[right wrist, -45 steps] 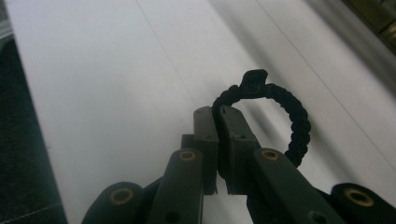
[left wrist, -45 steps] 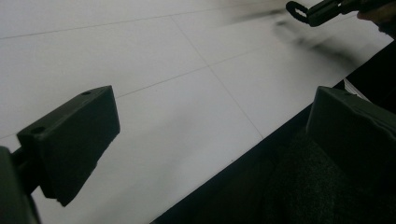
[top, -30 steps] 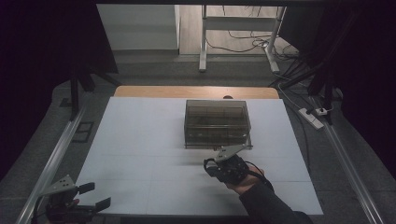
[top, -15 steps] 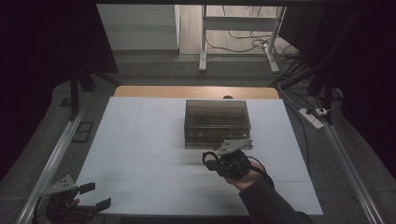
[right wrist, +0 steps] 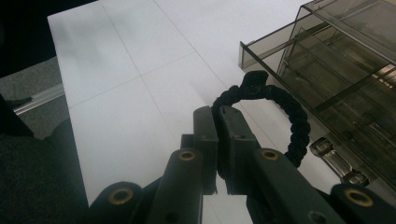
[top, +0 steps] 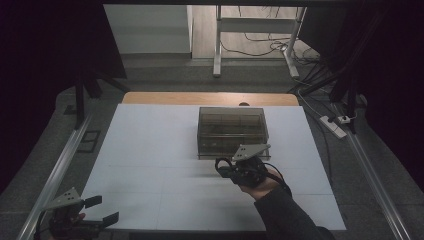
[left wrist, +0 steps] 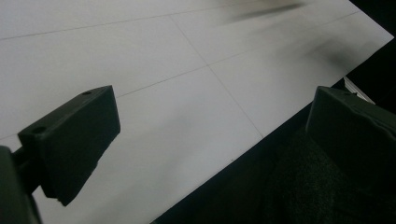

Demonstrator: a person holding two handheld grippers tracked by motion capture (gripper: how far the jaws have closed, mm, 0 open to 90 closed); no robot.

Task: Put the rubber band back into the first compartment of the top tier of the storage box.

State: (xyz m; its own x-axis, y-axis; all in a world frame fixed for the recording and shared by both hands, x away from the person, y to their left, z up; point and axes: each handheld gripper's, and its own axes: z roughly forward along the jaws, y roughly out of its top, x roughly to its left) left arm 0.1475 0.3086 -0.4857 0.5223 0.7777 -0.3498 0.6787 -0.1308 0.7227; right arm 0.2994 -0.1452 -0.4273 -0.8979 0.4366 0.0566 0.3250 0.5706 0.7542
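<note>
A smoky see-through drawer box (top: 231, 131) stands in the middle of the white table (top: 150, 145). Just in front of it, my right gripper (top: 223, 168) is shut on a black braided loop (top: 219, 163), held in a person's hand. In the right gripper view the loop (right wrist: 286, 108) arcs out from the closed jaws (right wrist: 217, 115) toward the box (right wrist: 345, 84), close to its front and a clear drawer knob (right wrist: 337, 162). My left gripper (top: 102, 210) is open over the table's near left corner. The left gripper view has the wide-apart jaws (left wrist: 210, 122) with nothing between them.
A wooden strip (top: 210, 98) runs along the table's far edge. Metal rails (top: 57, 170) flank both sides. Cables and a power strip (top: 336, 125) lie on the floor at the right. The table's front edge (left wrist: 261, 137) crosses the left gripper view.
My right gripper, still shut on the loop, has moved a little farther from the person, closer to the box front. The left gripper has sunk slightly toward the near corner.
</note>
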